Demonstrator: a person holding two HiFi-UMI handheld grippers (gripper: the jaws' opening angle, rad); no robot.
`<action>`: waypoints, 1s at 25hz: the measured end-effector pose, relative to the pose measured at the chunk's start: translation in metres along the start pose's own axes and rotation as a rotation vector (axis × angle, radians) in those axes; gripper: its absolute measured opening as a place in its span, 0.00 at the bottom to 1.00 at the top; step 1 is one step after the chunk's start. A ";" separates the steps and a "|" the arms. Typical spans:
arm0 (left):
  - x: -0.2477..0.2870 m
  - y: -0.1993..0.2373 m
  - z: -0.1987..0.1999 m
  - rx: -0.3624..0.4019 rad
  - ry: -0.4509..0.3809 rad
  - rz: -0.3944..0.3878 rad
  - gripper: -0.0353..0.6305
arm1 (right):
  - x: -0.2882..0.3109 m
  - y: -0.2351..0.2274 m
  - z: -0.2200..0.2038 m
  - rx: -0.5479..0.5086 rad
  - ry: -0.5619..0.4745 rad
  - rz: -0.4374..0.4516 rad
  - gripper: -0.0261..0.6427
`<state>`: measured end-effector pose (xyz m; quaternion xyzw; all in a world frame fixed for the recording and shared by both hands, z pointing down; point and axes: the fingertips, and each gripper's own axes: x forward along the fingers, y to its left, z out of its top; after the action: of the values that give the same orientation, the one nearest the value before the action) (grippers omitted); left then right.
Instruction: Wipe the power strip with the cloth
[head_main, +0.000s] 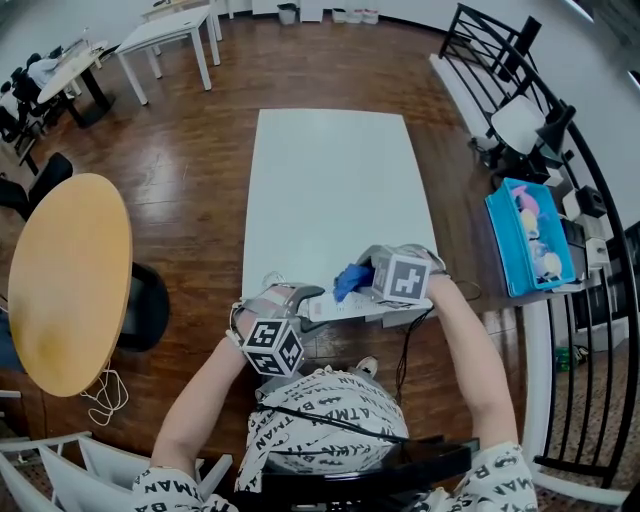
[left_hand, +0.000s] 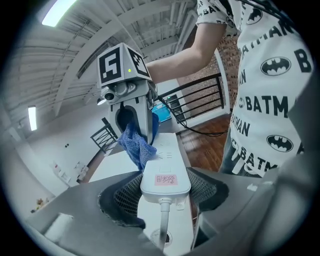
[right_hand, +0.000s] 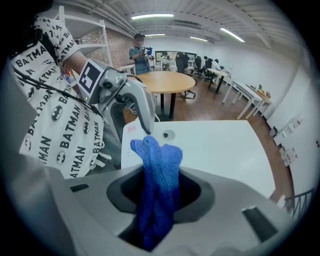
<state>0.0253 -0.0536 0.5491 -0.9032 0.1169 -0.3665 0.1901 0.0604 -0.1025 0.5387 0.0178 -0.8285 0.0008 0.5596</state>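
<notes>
Two grips: left gripper clamps the white oblong plastic power strip; right gripper pinches the blue terry cloth atop it. Wiping step, by appearance; next, stroke lengthwise.

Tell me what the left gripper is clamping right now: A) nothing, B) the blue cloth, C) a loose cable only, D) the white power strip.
D: in the left gripper view, the left gripper is closed on both sides of the white power strip at its cord end, while the blue cloth is pinched in the right gripper.
</notes>
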 end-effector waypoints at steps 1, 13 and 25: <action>0.000 0.000 0.000 -0.003 -0.002 0.002 0.47 | -0.001 -0.002 -0.007 0.008 0.013 -0.004 0.24; -0.013 0.010 -0.008 -0.014 0.004 0.028 0.47 | -0.020 -0.032 -0.100 0.113 0.162 -0.104 0.24; -0.008 0.010 -0.006 -0.001 0.011 0.023 0.47 | -0.022 -0.025 -0.083 0.133 0.050 -0.073 0.24</action>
<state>0.0144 -0.0613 0.5435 -0.8999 0.1285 -0.3690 0.1935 0.1464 -0.1247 0.5484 0.0851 -0.8111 0.0362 0.5775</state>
